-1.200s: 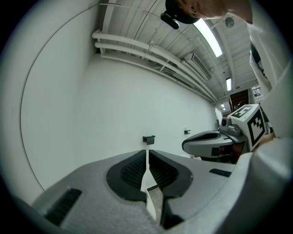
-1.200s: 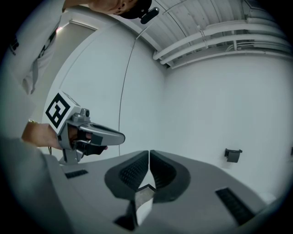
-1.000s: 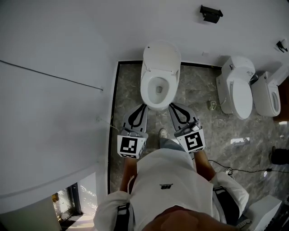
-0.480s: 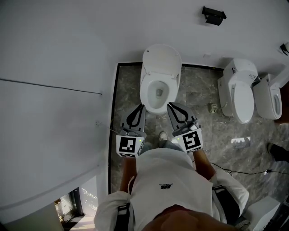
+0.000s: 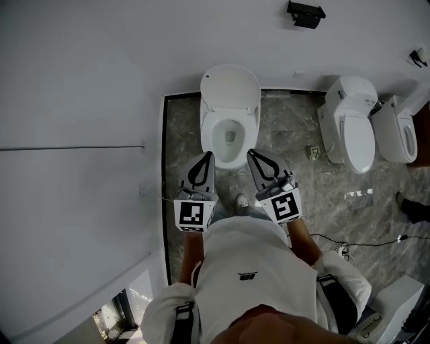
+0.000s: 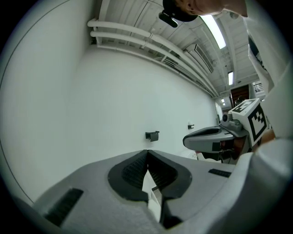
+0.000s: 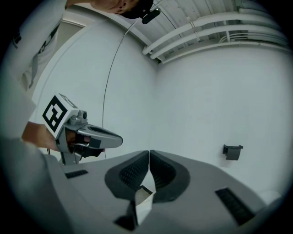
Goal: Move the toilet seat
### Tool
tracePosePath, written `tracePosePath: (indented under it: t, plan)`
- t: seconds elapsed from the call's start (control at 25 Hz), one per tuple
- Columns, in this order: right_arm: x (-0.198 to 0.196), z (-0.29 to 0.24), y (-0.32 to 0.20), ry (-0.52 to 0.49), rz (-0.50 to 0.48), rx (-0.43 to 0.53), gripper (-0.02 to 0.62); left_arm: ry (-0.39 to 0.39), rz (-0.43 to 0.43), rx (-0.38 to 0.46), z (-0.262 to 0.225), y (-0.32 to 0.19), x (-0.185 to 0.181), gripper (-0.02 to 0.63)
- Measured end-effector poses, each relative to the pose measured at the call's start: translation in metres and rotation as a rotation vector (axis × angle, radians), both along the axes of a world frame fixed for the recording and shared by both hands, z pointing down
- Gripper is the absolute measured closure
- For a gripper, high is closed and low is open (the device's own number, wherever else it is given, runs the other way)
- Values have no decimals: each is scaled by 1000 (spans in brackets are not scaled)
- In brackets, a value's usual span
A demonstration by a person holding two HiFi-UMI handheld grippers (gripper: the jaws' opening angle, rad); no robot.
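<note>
Head view / toilet: white ceramic toilet [image 5: 230,138] stands on the grey marble floor [image 5: 181,134], backed against the white wall [image 5: 80,80].
Head view / seat: white oval plastic toilet seat [image 5: 209,134] looks to lie flat on the bowl rim. The rounded white lid [image 5: 230,87] stands raised behind it, toward the wall.
Head view / grippers: left gripper [image 5: 209,156] and right gripper [image 5: 250,153] are side by side with their tips near the bowl's front edge, one to each side. Neither seems to touch the seat.
Head view / other: two more white toilets [image 5: 349,127] sit well apart on the right, with a black wall bracket [image 5: 306,13] above.
Left gripper view / jaws: clenched, the ribbed pads meet at the tips and nothing is held.
Left gripper view / scene: bare wall and the bracket ahead, right gripper alongside. The seat is not clearly in view.
Right gripper view / jaws: clenched, the pads are together and empty.
Right gripper view / scene: wall and bracket ahead, left gripper alongside. The seat can't be made out here either.
Progress / done: nothing on the seat yet. Judged as the approach stage, with both grippers lined up in front of the bowl.
Progress / left: likely get the jaws onto or under the seat's front edge, then move the seat.
</note>
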State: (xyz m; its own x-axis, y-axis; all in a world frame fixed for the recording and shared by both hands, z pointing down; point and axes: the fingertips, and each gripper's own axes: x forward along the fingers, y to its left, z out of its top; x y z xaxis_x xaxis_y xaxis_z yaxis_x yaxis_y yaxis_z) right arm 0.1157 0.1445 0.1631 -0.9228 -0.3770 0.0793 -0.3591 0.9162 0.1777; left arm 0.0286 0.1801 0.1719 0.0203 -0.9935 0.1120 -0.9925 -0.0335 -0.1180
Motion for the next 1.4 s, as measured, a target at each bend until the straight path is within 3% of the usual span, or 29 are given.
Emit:
tracePosePath:
  t: [0.36, 0.76, 1.12, 1.4]
  plan:
    - [-24, 19, -24, 15, 100, -29, 565, 11, 105, -3, 12, -26, -25, 578]
    - [-64, 31, -41, 15, 246, -42, 565, 74, 250, 0, 23, -55, -66, 577]
    - [-95, 63, -58, 37, 379, -108, 564, 90, 383, -45, 64, -80, -107, 577]
    - [-110, 99, -64, 91, 457, -156, 563, 115, 431, -111, 98, -92, -131, 575]
